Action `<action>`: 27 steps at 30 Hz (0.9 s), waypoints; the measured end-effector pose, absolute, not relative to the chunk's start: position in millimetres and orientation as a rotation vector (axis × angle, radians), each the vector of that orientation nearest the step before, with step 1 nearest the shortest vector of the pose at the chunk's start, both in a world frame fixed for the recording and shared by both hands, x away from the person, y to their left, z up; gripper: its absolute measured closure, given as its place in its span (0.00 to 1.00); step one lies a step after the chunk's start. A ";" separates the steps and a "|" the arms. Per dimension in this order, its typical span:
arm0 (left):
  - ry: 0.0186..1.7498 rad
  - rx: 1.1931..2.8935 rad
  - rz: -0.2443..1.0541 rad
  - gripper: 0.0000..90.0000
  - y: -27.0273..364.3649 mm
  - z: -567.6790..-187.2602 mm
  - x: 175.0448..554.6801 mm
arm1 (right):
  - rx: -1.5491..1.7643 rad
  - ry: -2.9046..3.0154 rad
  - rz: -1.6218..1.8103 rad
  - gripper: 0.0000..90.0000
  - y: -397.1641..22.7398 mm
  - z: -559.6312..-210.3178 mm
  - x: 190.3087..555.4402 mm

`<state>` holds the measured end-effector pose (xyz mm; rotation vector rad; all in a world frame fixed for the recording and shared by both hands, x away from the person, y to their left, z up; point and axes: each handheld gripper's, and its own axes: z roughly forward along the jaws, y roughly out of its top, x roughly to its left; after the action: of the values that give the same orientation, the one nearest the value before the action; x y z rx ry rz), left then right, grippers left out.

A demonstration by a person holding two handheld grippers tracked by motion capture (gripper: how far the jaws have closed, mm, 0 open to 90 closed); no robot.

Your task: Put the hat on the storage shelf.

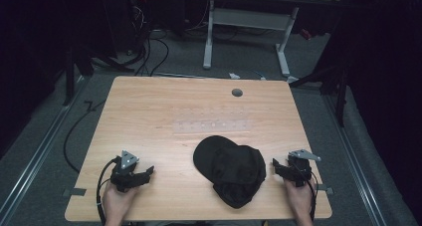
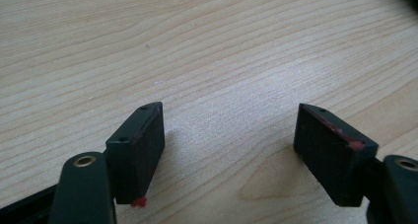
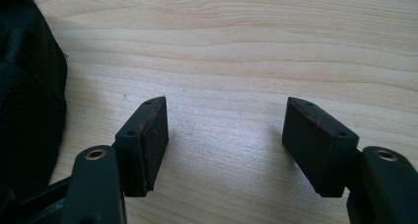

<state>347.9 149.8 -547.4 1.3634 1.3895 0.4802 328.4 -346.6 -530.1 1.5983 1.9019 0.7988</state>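
- High view: a black fabric baseball cap lies on the light wooden table near the front edge, between the two hands; a small grey round grommet sits near the far edge.
- The left gripper rests well apart from the cap; the right gripper lies just beside it.
- Left gripper view: jaws spread wide over bare wood grain, nothing between them.
- Right gripper view: jaws also spread and empty, the cap's dark cloth at the left edge.
- Open tabletop stretches behind the cap and across the left half.
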 end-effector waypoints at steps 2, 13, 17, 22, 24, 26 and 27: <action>1.390 1.363 0.480 0.31 149.8 -547.3 347.9 | 1.599 1.902 0.800 0.38 -346.5 -530.1 328.4; 1.393 1.357 0.479 0.31 149.7 -547.3 348.1 | 1.601 1.904 0.801 0.38 -346.6 -529.9 328.6; 1.393 1.356 0.479 0.32 149.8 -547.2 348.2 | 1.601 1.902 0.802 0.38 -346.4 -530.1 328.5; 1.394 1.356 0.479 0.32 149.8 -547.2 348.2 | 1.596 1.911 0.801 0.37 -346.7 -530.0 328.4; 1.394 1.356 0.479 0.32 149.8 -547.2 348.2 | 1.603 1.902 0.798 0.38 -346.7 -530.0 328.2; 1.394 1.355 0.479 0.32 149.8 -547.2 348.2 | 1.608 1.887 0.793 0.42 -347.5 -529.6 327.3; 1.394 1.355 0.479 0.32 149.8 -547.2 348.2 | 1.608 1.877 0.800 0.43 -347.7 -529.6 326.6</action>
<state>348.2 149.8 -547.2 1.3552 1.3941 0.4791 326.6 -347.7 -529.6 1.6081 1.8775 0.8003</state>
